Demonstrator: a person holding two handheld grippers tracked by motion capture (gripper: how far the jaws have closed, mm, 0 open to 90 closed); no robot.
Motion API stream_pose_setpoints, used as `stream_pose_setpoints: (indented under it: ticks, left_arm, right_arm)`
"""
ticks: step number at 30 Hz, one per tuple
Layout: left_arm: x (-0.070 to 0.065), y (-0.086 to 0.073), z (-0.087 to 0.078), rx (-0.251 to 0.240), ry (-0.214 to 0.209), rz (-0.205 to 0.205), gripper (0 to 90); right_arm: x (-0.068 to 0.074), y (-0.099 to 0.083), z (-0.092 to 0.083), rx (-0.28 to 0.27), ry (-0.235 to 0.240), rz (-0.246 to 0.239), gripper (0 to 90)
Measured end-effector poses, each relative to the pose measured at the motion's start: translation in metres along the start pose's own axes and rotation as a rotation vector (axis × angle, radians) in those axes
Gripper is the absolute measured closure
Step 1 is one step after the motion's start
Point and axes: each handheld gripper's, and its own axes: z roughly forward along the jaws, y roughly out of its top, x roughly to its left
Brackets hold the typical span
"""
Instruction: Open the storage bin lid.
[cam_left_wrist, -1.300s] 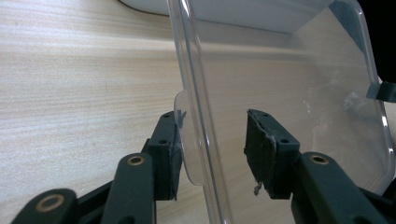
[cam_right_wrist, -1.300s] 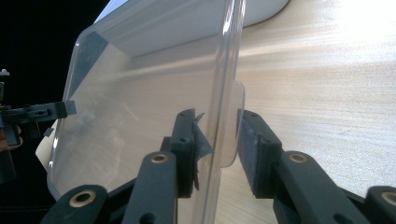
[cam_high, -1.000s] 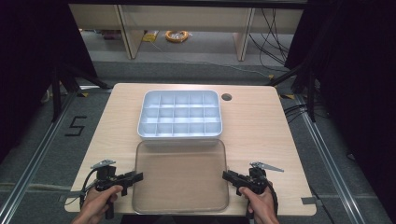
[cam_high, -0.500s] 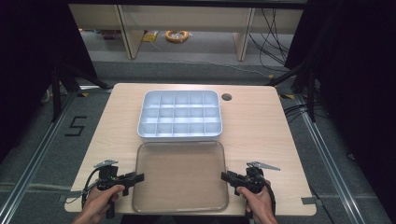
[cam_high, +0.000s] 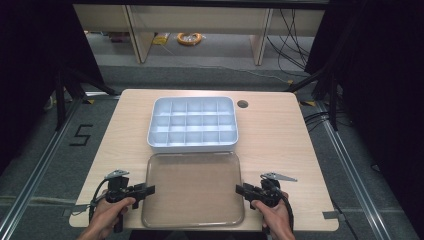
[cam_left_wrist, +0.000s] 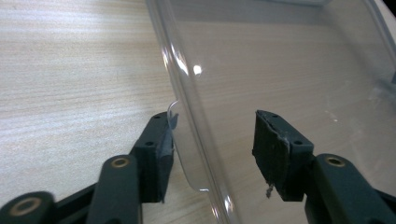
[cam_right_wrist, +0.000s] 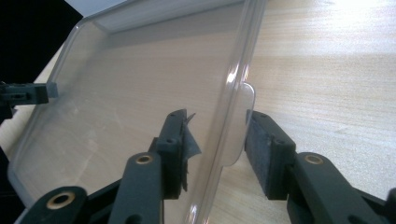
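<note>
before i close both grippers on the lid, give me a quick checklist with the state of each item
1. Left gripper open, lid edge between its jaws: ok.
2. Right gripper open, with the lid's rim and small tab between its jaws: ok.
3. Grippers on opposite sides of the lid, roughly level with each other in the high view: ok.
4. Lid lying flat on the table, nothing on top of it: ok.
5. Tray sits just beyond the lid, its compartments looking empty: ok.
6. Whether the jaws reach deep enough over the rim to hold when lifted: cannot tell.
</note>
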Motion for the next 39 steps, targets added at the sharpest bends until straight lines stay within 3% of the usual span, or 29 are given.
stream_pose_setpoints:
  ticks: [1, 2, 5, 8, 11, 13, 14, 15, 19, 20, 21, 26, 28, 29, 35, 38, 39]
  left_arm:
    - [0.001, 0.000, -0.001, 0.028, 0.019, 0.034, 45.4]
    - [0.001, 0.000, -0.001, 0.023, 0.038, 0.034, 42.5]
    - [0.002, 0.003, -0.003, -0.023, 0.045, 0.014, 40.1]
    - [0.006, 0.008, -0.009, -0.086, 0.066, -0.011, 39.0]
    - [0.010, 0.010, -0.012, -0.117, 0.062, -0.027, 39.3]
    - [0.010, 0.011, -0.013, -0.110, 0.052, -0.027, 39.4]
    - [0.010, 0.011, -0.013, -0.122, 0.045, -0.024, 39.4]
    - [0.010, 0.011, -0.014, -0.116, 0.045, -0.015, 39.2]
    - [0.005, 0.010, -0.014, -0.106, 0.033, 0.027, 37.8]
    - [0.005, 0.010, -0.014, -0.106, 0.033, 0.027, 36.8]
    - [0.003, 0.010, -0.013, -0.105, 0.023, 0.054, 36.8]
    - [-0.001, 0.010, -0.013, -0.096, 0.007, 0.086, 33.1]
    - [-0.001, 0.009, -0.013, -0.093, -0.008, 0.093, 31.6]
    - [-0.002, 0.009, -0.013, -0.094, -0.014, 0.091, 30.9]
    - [-0.008, 0.008, -0.012, -0.099, -0.056, 0.131, 28.2]
    - [-0.010, 0.008, -0.012, -0.101, -0.076, 0.137, 26.9]
    - [-0.010, 0.008, -0.012, -0.099, -0.083, 0.136, 26.4]
  right_arm:
    - [0.001, 0.000, 0.001, 0.004, -0.007, 0.005, 58.5]
    - [0.001, 0.000, 0.000, 0.006, -0.020, -0.005, 56.1]
    - [0.003, 0.003, -0.002, -0.001, -0.044, 0.005, 46.9]
    - [0.005, 0.004, -0.004, -0.009, -0.056, -0.013, 45.6]
    - [0.005, 0.005, -0.004, -0.017, -0.060, -0.033, 44.7]
    - [0.004, 0.005, -0.005, -0.019, -0.072, -0.049, 44.0]
    - [0.008, 0.005, -0.006, -0.024, -0.050, 0.008, 43.6]
    - [0.004, 0.006, -0.006, -0.029, -0.061, -0.040, 43.0]
    - [0.006, 0.008, -0.009, -0.043, -0.056, -0.065, 39.2]
    - [0.006, 0.008, -0.009, -0.043, -0.056, -0.065, 39.2]
    - [0.010, 0.008, -0.009, -0.029, -0.060, -0.024, 38.4]
    - [0.009, 0.008, -0.011, -0.037, -0.058, -0.027, 36.2]
    - [0.008, 0.009, -0.012, -0.052, -0.052, -0.049, 34.9]
    - [0.005, 0.011, -0.012, -0.065, -0.059, -0.084, 34.1]
    - [0.005, 0.013, -0.017, -0.085, -0.048, -0.099, 31.8]
    - [0.008, 0.013, -0.018, -0.104, -0.019, -0.099, 31.7]
    - [0.008, 0.014, -0.018, -0.105, -0.015, -0.122, 31.5]
